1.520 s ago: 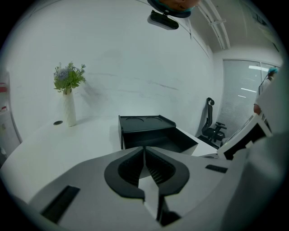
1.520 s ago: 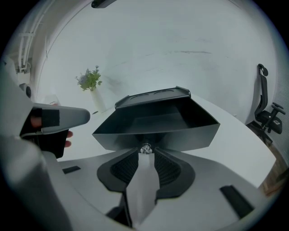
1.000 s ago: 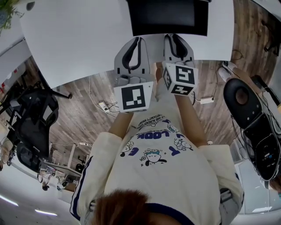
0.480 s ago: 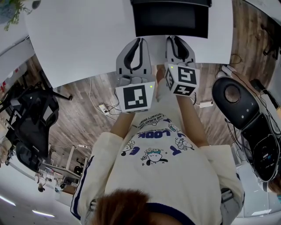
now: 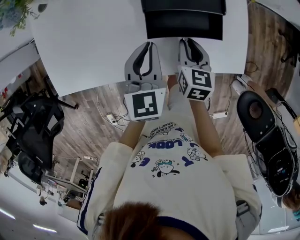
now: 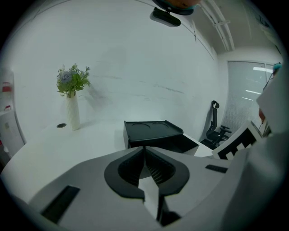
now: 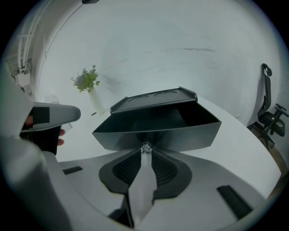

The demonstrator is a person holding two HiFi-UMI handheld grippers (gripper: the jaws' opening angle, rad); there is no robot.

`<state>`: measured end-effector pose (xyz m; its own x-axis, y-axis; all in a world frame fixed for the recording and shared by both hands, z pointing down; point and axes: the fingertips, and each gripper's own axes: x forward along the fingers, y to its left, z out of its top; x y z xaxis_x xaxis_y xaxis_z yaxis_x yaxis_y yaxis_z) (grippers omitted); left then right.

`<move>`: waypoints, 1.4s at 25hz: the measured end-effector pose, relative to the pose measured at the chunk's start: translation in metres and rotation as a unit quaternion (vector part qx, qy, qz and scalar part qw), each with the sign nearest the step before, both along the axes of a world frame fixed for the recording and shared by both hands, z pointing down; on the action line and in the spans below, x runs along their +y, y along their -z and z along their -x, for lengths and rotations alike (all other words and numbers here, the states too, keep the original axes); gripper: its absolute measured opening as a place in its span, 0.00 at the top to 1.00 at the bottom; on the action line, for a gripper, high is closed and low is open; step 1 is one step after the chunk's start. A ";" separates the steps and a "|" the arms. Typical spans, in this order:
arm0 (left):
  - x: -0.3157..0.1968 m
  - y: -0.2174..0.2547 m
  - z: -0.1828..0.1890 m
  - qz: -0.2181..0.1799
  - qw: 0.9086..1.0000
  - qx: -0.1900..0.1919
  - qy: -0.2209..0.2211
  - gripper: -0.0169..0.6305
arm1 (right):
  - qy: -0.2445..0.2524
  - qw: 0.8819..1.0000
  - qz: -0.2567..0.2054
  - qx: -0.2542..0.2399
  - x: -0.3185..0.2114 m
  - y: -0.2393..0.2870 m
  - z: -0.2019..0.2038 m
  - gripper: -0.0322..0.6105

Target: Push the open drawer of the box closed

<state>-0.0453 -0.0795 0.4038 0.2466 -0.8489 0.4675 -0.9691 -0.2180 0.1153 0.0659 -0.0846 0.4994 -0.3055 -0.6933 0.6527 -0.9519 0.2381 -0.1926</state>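
Drawer [image 7: 158, 135] lies straight ahead of the right gripper [image 7: 145, 153], jaws pressed together, empty, tips by its knob [image 7: 145, 148] (left gripper [image 6: 145, 151], likewise closed on nothing, aims wide to the left).

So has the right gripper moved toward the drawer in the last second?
No, not noticeably. In the head view the right gripper keeps its tips at the front edge of the drawer, as before.

1. The box [image 5: 183, 4] is black and low. Its flat top has two shallow round recesses. It stands upright toward the far right of the white desk [image 5: 84, 42], straight ahead of me.
2. Its drawer [image 5: 183, 26] is pulled out toward me and stands open. It is dark inside, with a small clear knob [image 7: 146, 148] at the middle of its front.
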 end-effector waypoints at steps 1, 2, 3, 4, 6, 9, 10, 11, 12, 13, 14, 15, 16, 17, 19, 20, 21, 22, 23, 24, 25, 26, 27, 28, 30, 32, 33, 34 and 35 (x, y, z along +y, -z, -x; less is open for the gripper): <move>-0.002 0.000 0.000 -0.001 1.000 0.000 0.002 0.94 | 0.000 1.000 0.000 -0.001 -0.002 0.000 -0.001 0.83; -0.005 0.001 -0.001 -0.001 1.000 0.000 0.003 0.94 | 0.000 1.000 0.000 -0.001 -0.005 -0.001 -0.002 0.83; -0.008 0.001 -0.002 -0.002 1.000 -0.001 0.004 0.94 | 0.001 1.000 0.001 -0.001 -0.008 -0.001 -0.003 0.83; -0.011 0.002 -0.003 -0.002 1.000 0.000 0.005 0.94 | 0.001 1.000 0.001 -0.001 -0.012 0.000 -0.004 0.83; -0.012 0.002 -0.002 -0.001 1.000 0.001 0.006 0.94 | 0.001 1.000 0.001 -0.002 -0.014 0.000 -0.002 0.83; -0.014 0.001 -0.001 0.001 1.000 0.003 0.007 0.94 | 0.001 1.000 0.000 -0.004 -0.019 0.001 0.000 0.83; -0.018 0.001 -0.003 0.002 1.000 0.004 0.008 0.94 | 0.002 1.000 0.000 -0.004 -0.024 0.002 -0.002 0.83; -0.023 0.001 -0.006 0.002 1.000 0.003 0.009 0.94 | 0.003 1.000 0.000 -0.004 -0.031 0.003 -0.005 0.83; -0.026 0.001 -0.008 0.004 1.000 0.003 0.010 0.94 | 0.003 1.000 0.000 -0.004 -0.036 0.004 -0.007 0.83; -0.028 0.001 -0.008 0.005 1.000 0.004 0.011 0.94 | 0.002 1.000 -0.001 -0.004 -0.039 0.005 -0.007 0.83; -0.026 -0.001 -0.006 0.006 1.000 0.004 0.011 0.94 | 0.002 1.000 -0.002 -0.004 -0.038 0.004 -0.005 0.83; -0.022 -0.003 -0.002 0.008 1.000 0.005 0.012 0.94 | 0.001 1.000 -0.002 -0.004 -0.036 0.003 -0.001 0.83; -0.018 -0.006 0.002 0.009 1.000 0.005 0.012 0.94 | 0.000 1.000 -0.003 -0.004 -0.032 0.001 0.003 0.83; -0.015 -0.008 0.005 0.011 1.000 0.005 0.012 0.94 | -0.001 1.000 -0.003 -0.004 -0.030 0.000 0.006 0.83; -0.014 -0.010 0.008 0.014 1.000 0.005 0.012 0.94 | -0.002 1.000 -0.005 -0.003 -0.031 0.001 0.007 0.83; -0.015 -0.010 0.008 0.014 1.000 0.006 0.012 0.94 | -0.003 1.000 -0.005 -0.003 -0.033 0.001 0.007 0.83; -0.016 -0.010 0.008 0.014 1.000 0.006 0.012 0.94 | -0.004 1.000 -0.006 -0.003 -0.035 0.002 0.006 0.83; -0.017 -0.011 0.007 0.012 1.000 0.007 0.011 0.94 | -0.005 1.000 -0.007 -0.003 -0.037 0.002 0.006 0.83; -0.018 -0.011 0.008 0.010 1.000 0.008 0.012 0.94 | -0.005 1.000 -0.007 -0.003 -0.038 0.001 0.006 0.83; -0.019 -0.012 0.008 0.010 1.000 0.008 0.013 0.94 | -0.005 1.000 -0.008 -0.003 -0.040 0.001 0.007 0.83; -0.020 -0.011 0.009 0.012 1.000 0.008 0.014 0.94 | -0.005 1.000 -0.008 -0.003 -0.041 0.001 0.007 0.83; -0.022 -0.011 0.009 0.014 1.000 0.007 0.015 0.94 | -0.005 1.000 -0.008 -0.004 -0.043 0.002 0.007 0.83; -0.023 -0.010 0.009 0.015 1.000 0.006 0.015 0.94 | -0.004 1.000 -0.009 -0.005 -0.044 0.002 0.007 0.83; -0.024 -0.010 0.009 0.015 1.000 0.006 0.015 0.94 | -0.004 1.000 -0.009 -0.006 -0.046 0.003 0.007 0.83; -0.026 -0.010 0.008 0.015 1.000 0.006 0.015 0.94 | -0.005 1.000 -0.010 -0.008 -0.050 0.003 0.006 0.83; -0.028 -0.011 0.007 0.014 1.000 0.005 0.014 0.94 | -0.005 1.000 -0.010 -0.009 -0.052 0.003 0.006 0.83; -0.028 -0.011 0.006 0.014 1.000 0.006 0.013 0.94 | -0.005 1.000 -0.010 -0.010 -0.054 0.003 0.006 0.83; -0.028 -0.011 0.006 0.014 1.000 0.006 0.014 0.94 | -0.005 1.000 -0.011 -0.011 -0.055 0.003 0.006 0.83; -0.029 -0.011 0.005 0.014 1.000 0.006 0.013 0.94 | -0.005 1.000 -0.011 -0.012 -0.056 0.002 0.006 0.83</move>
